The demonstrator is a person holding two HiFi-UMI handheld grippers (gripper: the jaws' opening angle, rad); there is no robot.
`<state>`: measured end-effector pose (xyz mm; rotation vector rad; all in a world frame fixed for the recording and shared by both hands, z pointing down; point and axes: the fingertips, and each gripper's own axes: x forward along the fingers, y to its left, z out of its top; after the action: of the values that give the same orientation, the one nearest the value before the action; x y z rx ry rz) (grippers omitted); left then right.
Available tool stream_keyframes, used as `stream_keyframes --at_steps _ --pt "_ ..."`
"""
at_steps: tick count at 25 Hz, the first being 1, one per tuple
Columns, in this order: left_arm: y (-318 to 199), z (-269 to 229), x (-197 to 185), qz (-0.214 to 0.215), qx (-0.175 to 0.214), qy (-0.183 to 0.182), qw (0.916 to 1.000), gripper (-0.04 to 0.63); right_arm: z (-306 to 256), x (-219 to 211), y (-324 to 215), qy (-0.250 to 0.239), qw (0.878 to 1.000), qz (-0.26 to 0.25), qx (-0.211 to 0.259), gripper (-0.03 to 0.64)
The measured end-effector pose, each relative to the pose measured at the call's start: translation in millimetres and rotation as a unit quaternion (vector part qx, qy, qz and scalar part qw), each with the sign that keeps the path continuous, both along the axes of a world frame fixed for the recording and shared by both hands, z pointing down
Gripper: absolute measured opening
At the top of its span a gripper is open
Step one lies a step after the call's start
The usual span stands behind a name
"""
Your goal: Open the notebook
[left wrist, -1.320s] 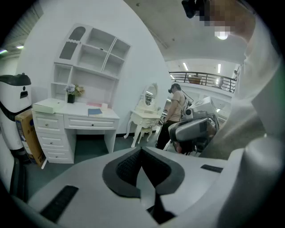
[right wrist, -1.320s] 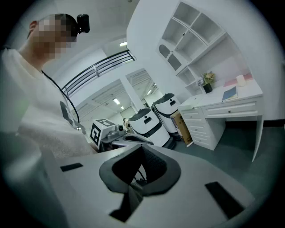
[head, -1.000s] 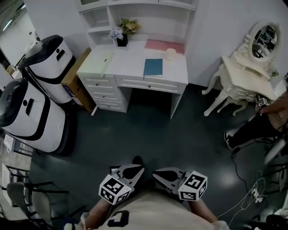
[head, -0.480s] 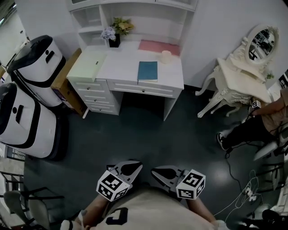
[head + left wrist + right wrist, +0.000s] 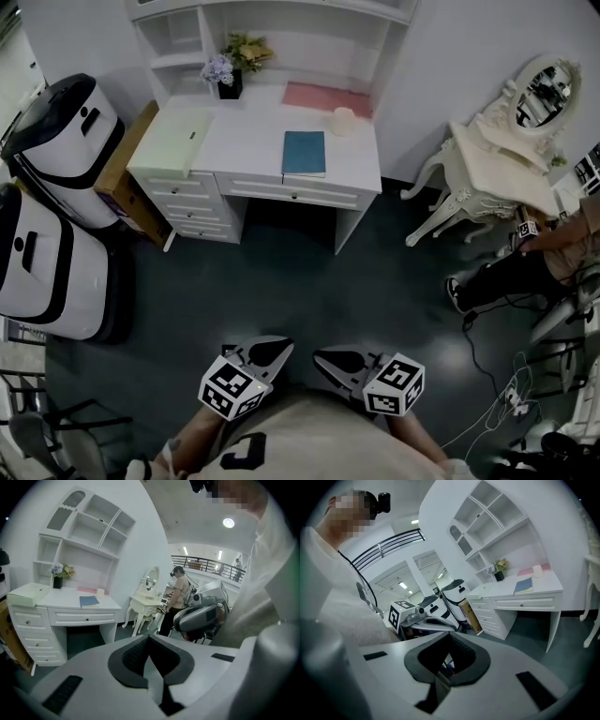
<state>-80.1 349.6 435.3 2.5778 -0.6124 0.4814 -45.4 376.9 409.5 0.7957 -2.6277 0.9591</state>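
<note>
Left gripper (image 5: 281, 345) and right gripper (image 5: 321, 356) are both clenched on nothing, held close to the person's body. The notebook (image 5: 305, 153) lies closed on the white desk (image 5: 248, 141), well apart from both. Approach and opening are not yet done.

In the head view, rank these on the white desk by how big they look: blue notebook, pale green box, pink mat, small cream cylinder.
1. pale green box
2. pink mat
3. blue notebook, a little smaller than the mat
4. small cream cylinder
All sit similarly far off, so nearness hardly skews this.
</note>
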Motion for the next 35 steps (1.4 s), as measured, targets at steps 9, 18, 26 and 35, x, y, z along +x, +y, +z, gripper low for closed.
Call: stream_keyframes --at_steps 9,18,26,35 --pt "-26 -4 -9 -0.003 -0.005 0.031 0.9995 0.014 -1 -13 -31 0.023 1.0 0.001 -0.001 0.023" --pt "-60 -7 -40 -0.024 0.006 0.046 0.9986 0.014 0 -42 -68 0.039 0.999 -0.01 -0.001 0.023" --pt "-75 4 -62 -0.043 0.004 0.052 0.9977 0.014 10 -59 -82 0.073 0.997 -0.019 -0.017 0.023" --pt "-86 8 -64 -0.05 0.006 0.052 0.9974 0.015 18 -55 -95 0.079 0.996 -0.011 -0.038 0.023"
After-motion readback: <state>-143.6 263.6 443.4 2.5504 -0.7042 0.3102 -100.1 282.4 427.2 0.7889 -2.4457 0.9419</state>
